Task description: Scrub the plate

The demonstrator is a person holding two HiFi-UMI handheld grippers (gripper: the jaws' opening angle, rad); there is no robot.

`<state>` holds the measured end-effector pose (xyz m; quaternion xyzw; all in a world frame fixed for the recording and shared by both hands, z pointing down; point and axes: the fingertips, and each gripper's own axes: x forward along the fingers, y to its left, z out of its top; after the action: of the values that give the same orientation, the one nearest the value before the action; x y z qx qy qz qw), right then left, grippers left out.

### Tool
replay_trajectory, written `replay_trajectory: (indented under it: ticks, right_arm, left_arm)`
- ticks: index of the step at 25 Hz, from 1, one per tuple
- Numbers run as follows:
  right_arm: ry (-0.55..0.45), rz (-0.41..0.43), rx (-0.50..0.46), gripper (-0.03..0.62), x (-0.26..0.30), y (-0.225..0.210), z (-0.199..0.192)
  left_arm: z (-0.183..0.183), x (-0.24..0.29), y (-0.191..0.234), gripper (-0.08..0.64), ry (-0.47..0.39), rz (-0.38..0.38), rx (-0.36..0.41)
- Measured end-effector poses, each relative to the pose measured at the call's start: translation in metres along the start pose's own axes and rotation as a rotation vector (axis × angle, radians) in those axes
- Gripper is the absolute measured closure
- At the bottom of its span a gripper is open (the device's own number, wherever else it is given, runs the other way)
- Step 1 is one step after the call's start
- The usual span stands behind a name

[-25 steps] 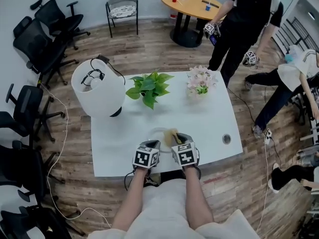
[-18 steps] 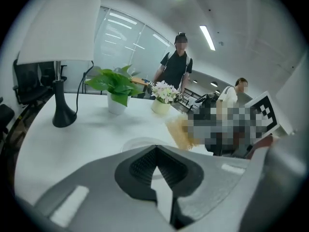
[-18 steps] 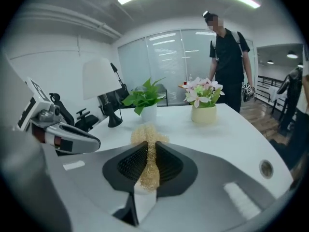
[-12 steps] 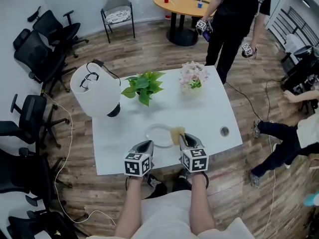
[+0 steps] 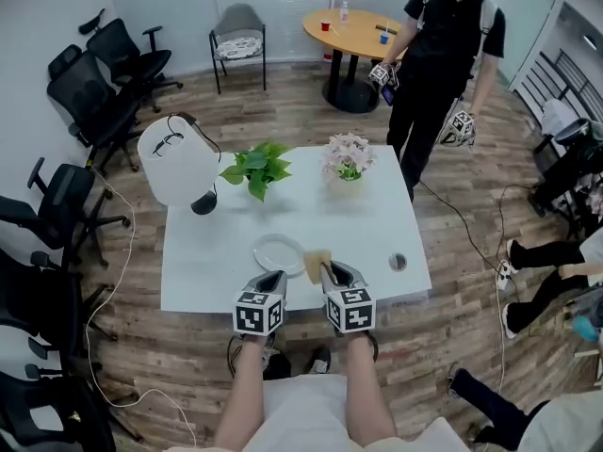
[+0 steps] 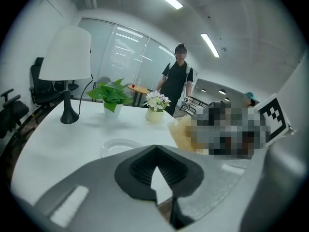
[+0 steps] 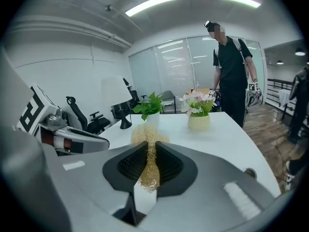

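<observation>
At the tabletop's (image 5: 377, 217) near edge, we hold right gripper (image 5: 326, 270) fingers clamped on the scrubber (image 5: 316, 259), just beside the plate (image 5: 277, 253); left gripper (image 5: 274, 278) fingers together, empty. Bare surface lies rightward.

The plate (image 5: 279, 252) is set near the front of the worktop (image 5: 377, 224), the scrubber (image 5: 317, 263) just right of it; lamp (image 5: 179, 163), plant (image 5: 252, 168) and flowers (image 5: 347, 155) are ranged behind, left to right.

Near rim of the plate (image 6: 115, 145) is hidden behind the left tongs (image 6: 157, 149).
</observation>
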<state>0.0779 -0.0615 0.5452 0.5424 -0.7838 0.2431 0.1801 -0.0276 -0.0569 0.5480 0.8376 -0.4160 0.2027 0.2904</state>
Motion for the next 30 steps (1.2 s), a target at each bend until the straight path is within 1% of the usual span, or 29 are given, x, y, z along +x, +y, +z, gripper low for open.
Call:
replay_trajectory:
  ticks: [4,8,13,20,26,30]
  right_arm:
    - [0.002,0.038,-0.021,0.521,-0.019,-0.003,-0.006]
    - [0.012,0.093,-0.054,0.520,-0.030,0.008,-0.018]
    - [0.026,0.144,-0.095,0.520,-0.032,0.021,-0.030]
    - [0.036,0.179,-0.163,0.520,-0.040,0.032,-0.027]
    - [0.053,0.185,-0.184,0.522,-0.039,0.034,-0.031]
    - [0.057,0.182,-0.181,0.522,-0.039,0.032,-0.031]
  left_arm:
    - [-0.016,-0.012,-0.018,0.560,-0.008,0.044,-0.009]
    - [-0.035,-0.027,-0.026,0.560,-0.030,0.092,-0.041]
    - [-0.053,-0.036,-0.036,0.560,-0.050,0.117,-0.052]
    - [-0.051,-0.044,-0.046,0.560,-0.085,0.120,-0.061]
    - [-0.047,-0.046,-0.046,0.560,-0.098,0.118,-0.050]
    - [-0.045,-0.046,-0.045,0.560,-0.095,0.118,-0.048]
